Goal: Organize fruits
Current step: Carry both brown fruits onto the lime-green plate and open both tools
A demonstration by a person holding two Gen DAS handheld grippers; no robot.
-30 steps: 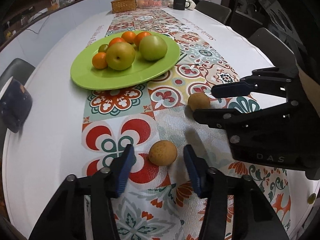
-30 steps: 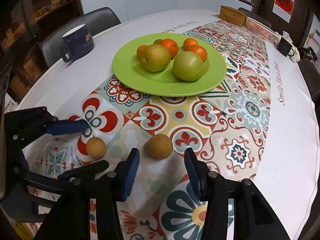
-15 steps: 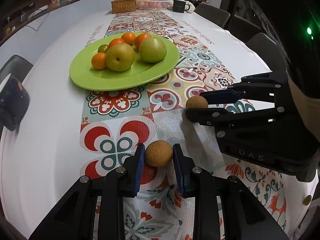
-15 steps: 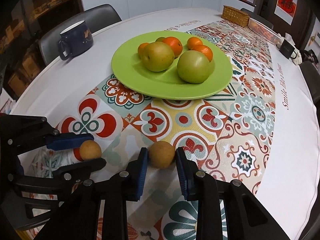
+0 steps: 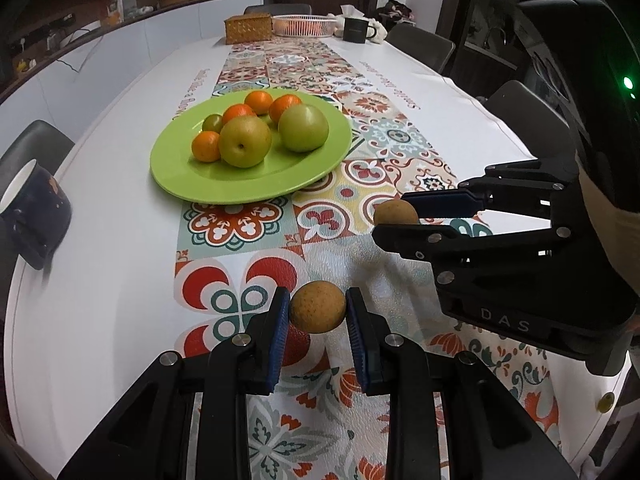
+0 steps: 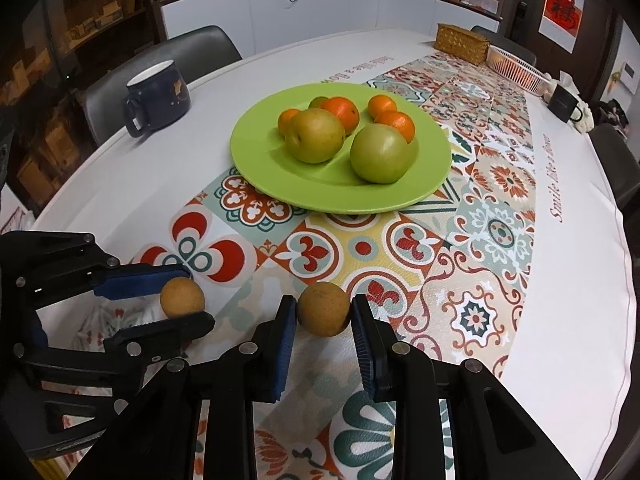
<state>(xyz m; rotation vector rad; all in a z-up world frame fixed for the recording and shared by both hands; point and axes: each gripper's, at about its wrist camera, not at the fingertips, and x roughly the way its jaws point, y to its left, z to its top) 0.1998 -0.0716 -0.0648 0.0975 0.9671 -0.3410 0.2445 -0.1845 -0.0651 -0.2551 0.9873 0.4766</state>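
My left gripper is shut on a small brown round fruit, held just above the patterned table runner. My right gripper is shut on a second small brown fruit. Each gripper shows in the other's view: the right gripper with its fruit, the left gripper with its fruit. Ahead lies a green plate, also in the right wrist view, holding two large green-yellow fruits and several small oranges.
A dark blue mug stands left of the plate, near the table edge. At the far end are a wicker box, a pink-white basket and a black mug. Chairs surround the table.
Both grippers closed from open onto their brown fruits and lifted them slightly; the view has risen a little toward the plate.
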